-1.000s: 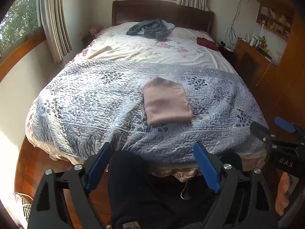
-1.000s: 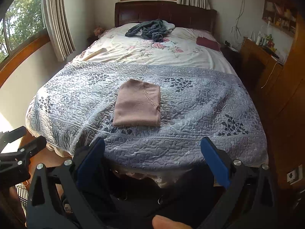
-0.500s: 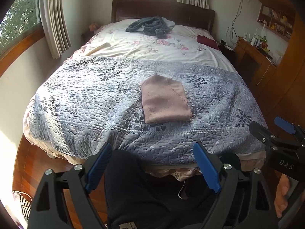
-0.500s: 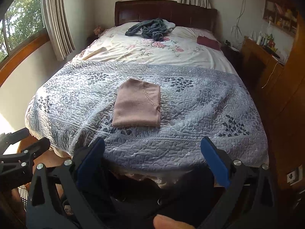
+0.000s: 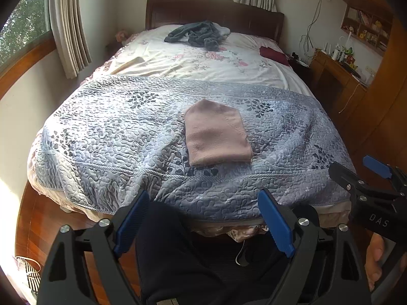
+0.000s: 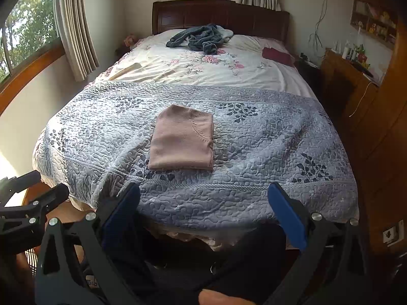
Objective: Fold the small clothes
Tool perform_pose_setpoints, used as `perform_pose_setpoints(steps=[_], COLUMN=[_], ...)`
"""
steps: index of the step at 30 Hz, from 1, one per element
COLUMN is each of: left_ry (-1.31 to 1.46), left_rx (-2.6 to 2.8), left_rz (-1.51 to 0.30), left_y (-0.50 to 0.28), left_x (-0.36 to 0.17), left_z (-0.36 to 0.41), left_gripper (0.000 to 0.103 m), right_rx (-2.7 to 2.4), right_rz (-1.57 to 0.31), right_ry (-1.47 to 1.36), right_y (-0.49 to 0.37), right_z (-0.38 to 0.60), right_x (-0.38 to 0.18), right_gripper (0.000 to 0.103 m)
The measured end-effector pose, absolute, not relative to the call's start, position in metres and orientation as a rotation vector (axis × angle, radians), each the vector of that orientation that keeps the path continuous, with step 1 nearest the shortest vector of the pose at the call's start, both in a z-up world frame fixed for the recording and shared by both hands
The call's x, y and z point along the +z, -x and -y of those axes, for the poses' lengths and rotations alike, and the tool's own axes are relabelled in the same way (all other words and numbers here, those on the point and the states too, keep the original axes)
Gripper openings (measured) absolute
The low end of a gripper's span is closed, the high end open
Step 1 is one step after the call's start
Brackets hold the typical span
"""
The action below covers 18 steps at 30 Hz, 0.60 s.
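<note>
Two grippers, left gripper and right gripper, hang spread and empty at frame bottom; folded pink garment lies mid-frame on the quilt.

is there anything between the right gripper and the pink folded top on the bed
Nothing visible does. The right gripper is open, held back past the foot of the bed, and only bare blue quilt lies between it and the folded pink top.
</note>
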<state>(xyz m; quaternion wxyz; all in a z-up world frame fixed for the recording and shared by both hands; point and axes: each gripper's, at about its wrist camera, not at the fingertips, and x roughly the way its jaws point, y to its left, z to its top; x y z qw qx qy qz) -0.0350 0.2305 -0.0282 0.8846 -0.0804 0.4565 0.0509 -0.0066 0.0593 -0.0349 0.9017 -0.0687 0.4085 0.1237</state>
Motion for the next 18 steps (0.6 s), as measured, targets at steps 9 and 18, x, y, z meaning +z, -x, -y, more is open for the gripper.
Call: perform_pose_setpoints(steps=[9,18], left_ry=[0.171,0.175], left_rx=[0.105,0.107], left_rz=[-0.947,-0.937], left_y=[0.0348,0.0339], left_x=[-0.029,-0.0284], left_z=[-0.2331,-0.2333], left_gripper=[0.087,0.087], right_rx=[0.253,0.249], right_rz=[-0.828,-0.794], right_ry=[0.155,0.173], right_y=[0.0098,0.0119], right_z=[-0.0617,-0.0637], right_x=[-0.0335,-0.032], right_gripper=[0.1,0.1])
